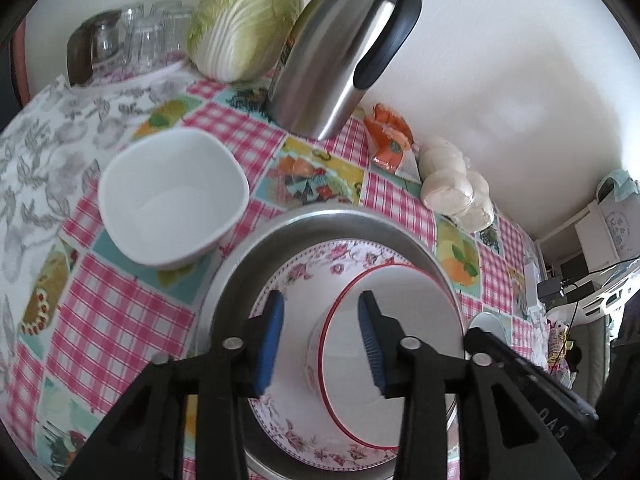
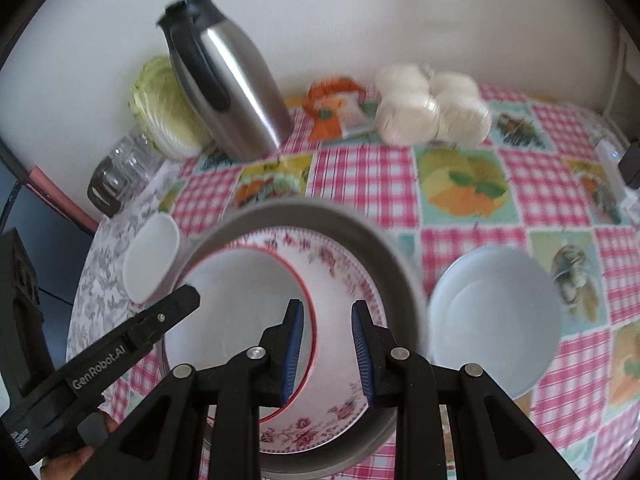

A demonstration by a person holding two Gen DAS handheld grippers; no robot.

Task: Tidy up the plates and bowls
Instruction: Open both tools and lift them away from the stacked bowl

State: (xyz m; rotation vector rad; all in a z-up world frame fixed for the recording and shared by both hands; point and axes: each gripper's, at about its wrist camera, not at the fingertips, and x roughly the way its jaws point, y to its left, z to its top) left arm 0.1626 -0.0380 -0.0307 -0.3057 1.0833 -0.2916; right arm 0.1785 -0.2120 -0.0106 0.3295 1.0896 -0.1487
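Note:
A round metal pan (image 1: 320, 216) (image 2: 304, 208) sits on the checked tablecloth with a floral plate (image 1: 304, 272) (image 2: 340, 272) inside it. On that plate rests a white bowl with a red rim (image 1: 400, 320) (image 2: 240, 300). My left gripper (image 1: 322, 298) hangs open above the bowl's left rim, its pads touching nothing. My right gripper (image 2: 327, 306) hovers over the bowl's right rim and the plate, pads apart with nothing pressed between them. A white square bowl (image 1: 172, 196) (image 2: 150, 264) stands left of the pan. Right of the pan is a pale blue bowl (image 2: 492, 320).
At the back by the wall stand a steel thermos jug (image 1: 340, 60) (image 2: 232, 92), a napa cabbage (image 1: 248, 20), several upturned glasses (image 1: 136, 36), an orange packet (image 1: 390, 140) and a bag of buns (image 2: 432, 108). A person's hand holds the left gripper's handle (image 2: 76, 460).

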